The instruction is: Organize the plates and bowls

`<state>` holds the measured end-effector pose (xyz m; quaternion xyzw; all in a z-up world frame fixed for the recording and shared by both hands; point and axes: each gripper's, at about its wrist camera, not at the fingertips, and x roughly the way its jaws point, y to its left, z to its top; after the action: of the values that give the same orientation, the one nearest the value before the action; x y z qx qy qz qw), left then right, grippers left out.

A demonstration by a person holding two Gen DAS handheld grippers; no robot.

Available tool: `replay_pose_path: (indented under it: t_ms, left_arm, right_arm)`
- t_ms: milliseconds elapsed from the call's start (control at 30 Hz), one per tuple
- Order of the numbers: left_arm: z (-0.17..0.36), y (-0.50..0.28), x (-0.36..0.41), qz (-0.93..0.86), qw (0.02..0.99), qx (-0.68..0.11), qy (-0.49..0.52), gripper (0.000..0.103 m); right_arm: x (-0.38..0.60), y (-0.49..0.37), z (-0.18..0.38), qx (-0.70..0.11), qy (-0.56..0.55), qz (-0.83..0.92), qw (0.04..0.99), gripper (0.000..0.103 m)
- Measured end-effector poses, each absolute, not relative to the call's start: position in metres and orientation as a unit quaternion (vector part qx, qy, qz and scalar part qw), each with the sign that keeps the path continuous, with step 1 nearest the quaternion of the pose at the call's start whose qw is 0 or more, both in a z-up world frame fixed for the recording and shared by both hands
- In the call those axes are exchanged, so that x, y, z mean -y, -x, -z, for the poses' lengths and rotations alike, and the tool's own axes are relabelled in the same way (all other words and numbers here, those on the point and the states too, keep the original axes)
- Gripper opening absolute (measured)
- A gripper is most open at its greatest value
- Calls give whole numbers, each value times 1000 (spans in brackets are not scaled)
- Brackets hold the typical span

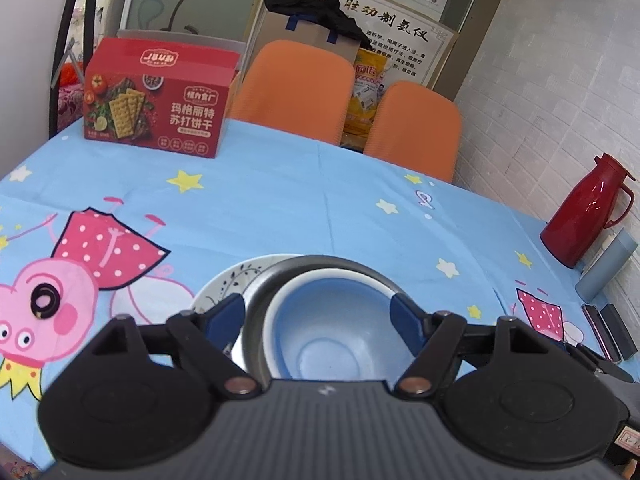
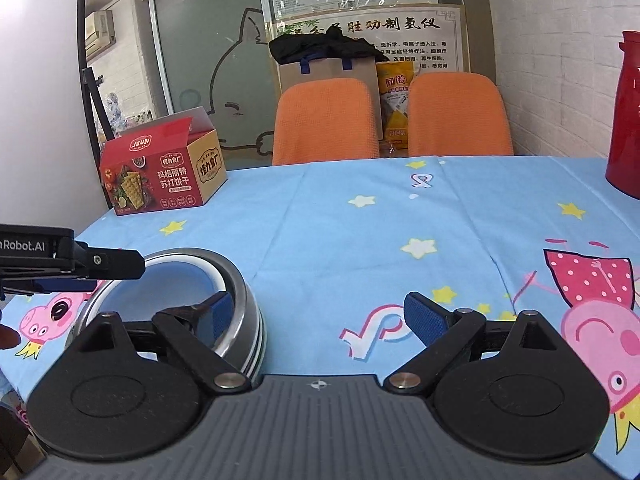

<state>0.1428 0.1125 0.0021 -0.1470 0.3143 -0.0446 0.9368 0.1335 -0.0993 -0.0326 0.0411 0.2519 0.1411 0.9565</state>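
Observation:
A blue-and-white bowl (image 1: 336,332) sits nested inside a steel bowl (image 1: 264,300), and both rest on a white patterned plate (image 1: 224,284) on the blue cartoon tablecloth. My left gripper (image 1: 320,320) is open just above the stack, its blue pads spread to either side of the inner bowl, touching nothing. In the right wrist view the stack (image 2: 240,300) lies at the lower left, with the left gripper (image 2: 100,264) hovering over it. My right gripper (image 2: 320,316) is open and empty to the right of the stack, its left pad close beside the steel bowl's wall.
A red cracker box (image 1: 156,104) stands at the table's far left. A red thermos (image 1: 588,212), a grey container (image 1: 608,264) and small dark items (image 1: 608,332) line the right wall. Two orange chairs (image 1: 296,88) stand behind the table. A small black ring (image 1: 44,300) lies at left.

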Motion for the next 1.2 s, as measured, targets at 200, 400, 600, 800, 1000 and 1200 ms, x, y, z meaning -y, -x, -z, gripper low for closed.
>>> replay_pose_path:
  t_ms: [200, 400, 600, 800, 1000, 1200]
  left_arm:
    - [-12, -136, -72, 31, 945, -304, 117, 74]
    - [-22, -137, -41, 22, 950, -275, 147, 74]
    - [-23, -140, -22, -32, 955, -271, 116, 74]
    - [-19, -120, -33, -73, 950, -275, 128, 74]
    - [-34, -90, -39, -91, 956, -257, 103, 74]
    - [-27, -54, -36, -37, 962, -255, 94, 74]
  right_arm:
    - [120, -128, 37, -256, -42, -146, 955, 103]
    - [157, -144, 48, -270, -81, -147, 948, 103]
    - [172, -166, 51, -288, -86, -163, 939, 103]
    - [163, -175, 51, -302, -85, -187, 931, 103]
    - [144, -152, 35, -291, -71, -163, 940, 103]
    - [149, -94, 31, -263, -85, -117, 954, 103]
